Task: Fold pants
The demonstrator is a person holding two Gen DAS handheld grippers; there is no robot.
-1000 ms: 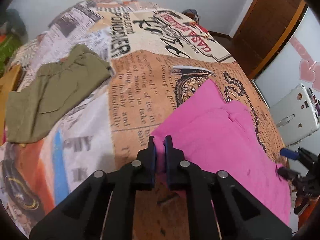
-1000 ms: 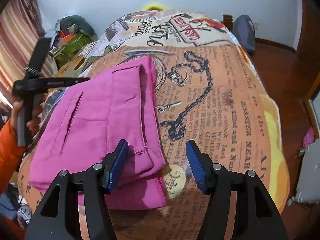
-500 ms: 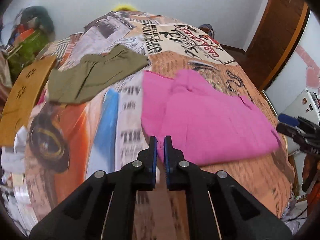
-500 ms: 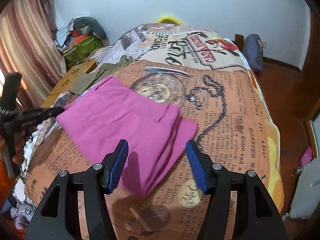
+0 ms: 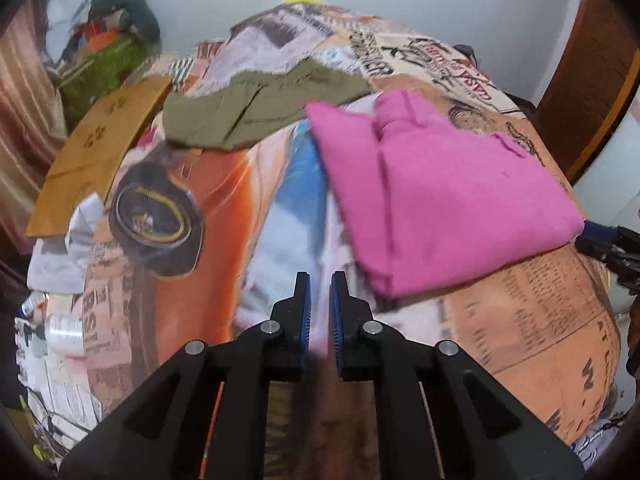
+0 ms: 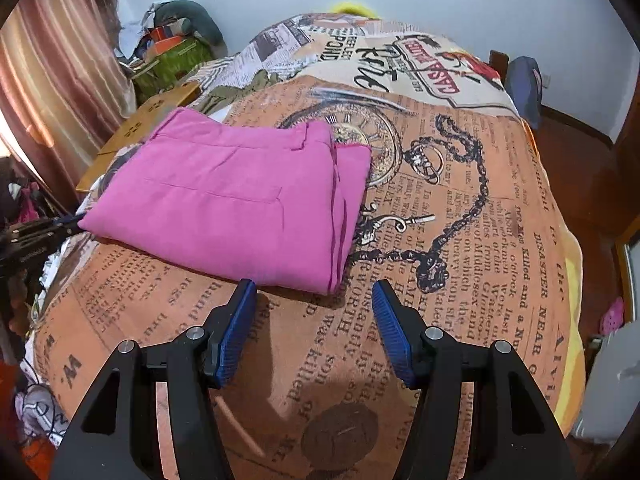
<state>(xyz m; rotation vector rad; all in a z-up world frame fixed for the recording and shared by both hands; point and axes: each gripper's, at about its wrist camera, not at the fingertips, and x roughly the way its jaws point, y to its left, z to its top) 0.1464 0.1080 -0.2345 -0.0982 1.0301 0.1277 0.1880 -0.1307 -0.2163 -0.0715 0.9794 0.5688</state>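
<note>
1. Left gripper [image 5: 320, 280] first: my jaws are only a narrow slit apart and just opening, nothing between them; the blue pads hover over the bedspread [image 5: 540, 320].
2. Just right of and beyond my left gripper lies the near corner of the pink pants [image 5: 452, 196], not touching the pads.
3. Pink pants are folded into a flat rectangle on the bed, layered edges facing my left camera, far right corner next to the other gripper's blue tip at the frame edge.
4. Right gripper [image 6: 314, 292]: my jaws stand apart, nothing in them, both blue pads clear of the cloth.
5. In the right view the pink pants [image 6: 240, 200] sit just beyond my left pad, near folded edge close to it; the stacked hems run down the right side of the bundle.
6. Bedspread [image 6: 460, 240] under them has a newspaper print with a pocket watch and chain; the watch is partly covered by the pants' far right corner.
7. Olive pants [image 5: 264, 108] lie further back on the bed, apart from the pink ones, roughly spread, blurred.
8. Brown cardboard sheet [image 5: 100, 152] rests off the bed's left side, beside the olive pants.
9. Clutter pile with a green bag [image 6: 176, 56] sits against the far wall by the curtain [image 6: 60, 72].
</note>
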